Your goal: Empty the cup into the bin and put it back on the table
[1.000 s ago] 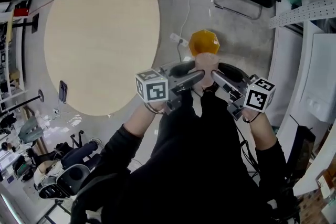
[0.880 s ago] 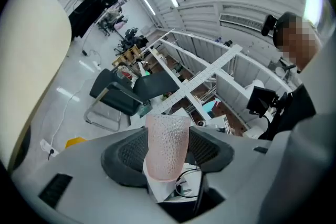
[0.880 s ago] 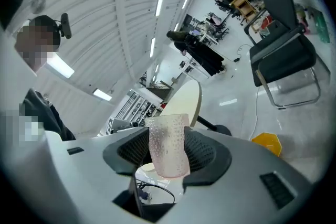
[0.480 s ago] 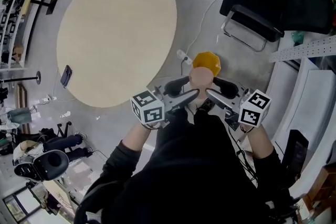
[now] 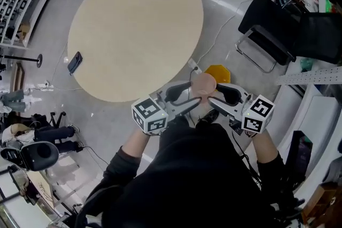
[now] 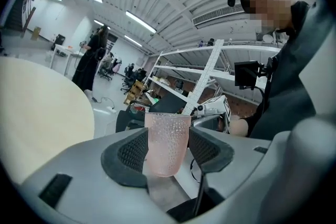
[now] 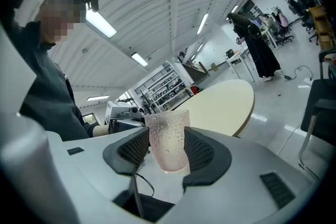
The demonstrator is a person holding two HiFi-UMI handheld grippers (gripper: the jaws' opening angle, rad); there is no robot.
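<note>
The left tongs (image 6: 167,148) and right tongs (image 7: 167,150) both clamp the upright pink cup (image 5: 204,85) from opposite sides, likely for steadiness, above the floor beside the orange bin (image 5: 222,72), right of the round bench (image 5: 133,29).

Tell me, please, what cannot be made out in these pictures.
Inside the cup: too small in head view, blurred by its dimpled wall in gripper views.
The bin: partly behind the cup and right gripper, head view.
The dark item at the table edge: too small, head view.
</note>
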